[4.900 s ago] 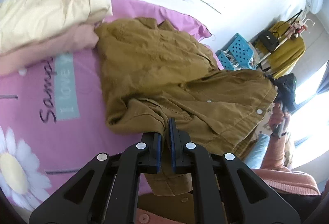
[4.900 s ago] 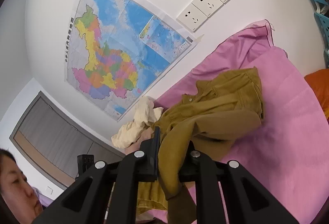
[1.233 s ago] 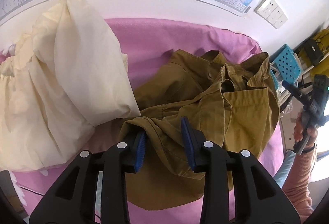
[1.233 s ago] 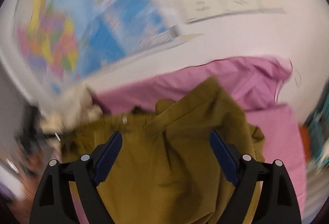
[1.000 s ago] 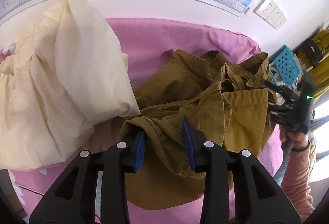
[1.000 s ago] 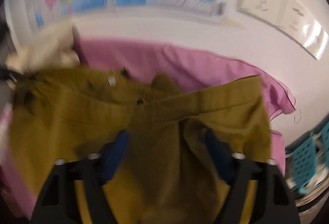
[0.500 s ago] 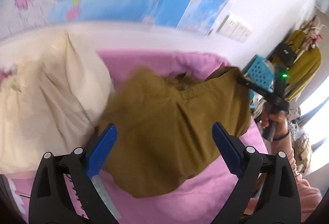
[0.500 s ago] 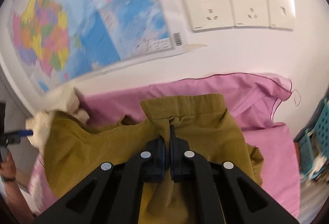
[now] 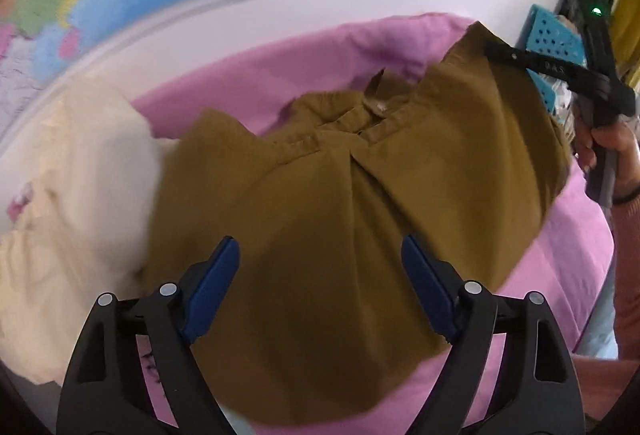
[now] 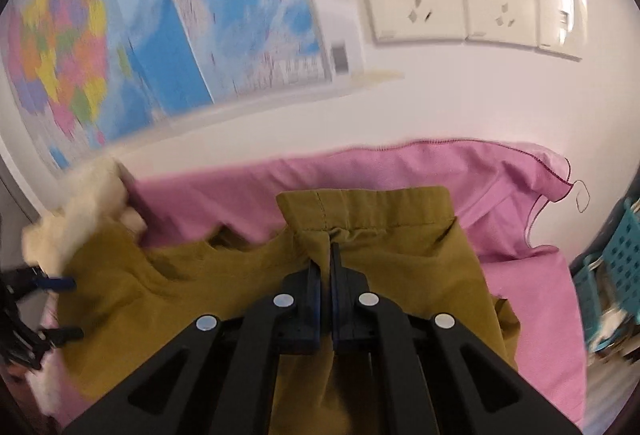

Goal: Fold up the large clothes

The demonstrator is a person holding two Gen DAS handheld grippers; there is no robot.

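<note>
One brown jacket (image 9: 340, 203) lies spread over the pink bedsheet (image 9: 280, 75), its collar toward the wall edge of the bed and its far right corner lifted off the sheet. That corner is pinched by the right gripper (image 10: 329, 263), whose two fingers are pressed together on a fold of the hem (the same gripper shows in the left wrist view, gripped by one hand (image 9: 612, 151) at the bed's right edge). The left gripper (image 9: 320, 275) hangs over the jacket's near part with its two blue pads (image 9: 212, 283) spread wide and closing in; the cloth lies below and between them, and the pads do not press on it.

One heap of cream cloth (image 9: 72, 203) sits at the left edge of the bed, touching the jacket's left side. On the wall behind the bed hang one coloured map (image 10: 160, 19) and a row of three white wall plates (image 10: 472, 7). A blue perforated basket (image 10: 616, 259) stands beyond the bed's right edge.
</note>
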